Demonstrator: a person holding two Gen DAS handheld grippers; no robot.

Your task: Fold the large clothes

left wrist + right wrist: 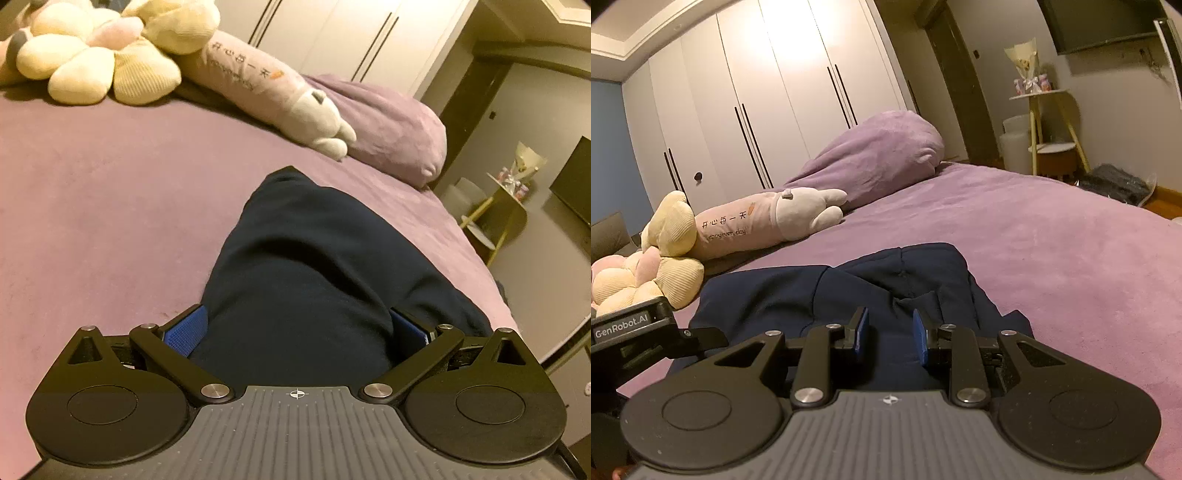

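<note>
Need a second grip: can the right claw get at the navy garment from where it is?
Probably yes: the right claw is open just over the navy garment, nothing between.

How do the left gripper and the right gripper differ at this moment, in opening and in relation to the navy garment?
The left gripper is spread wide, with a bunch of the navy garment filling the gap between its fingers; the right gripper has a narrower gap, and cloth only shows behind it. Whether the right one touches the garment is unclear. Both have blue pads and sit low over the purple bed.
</note>
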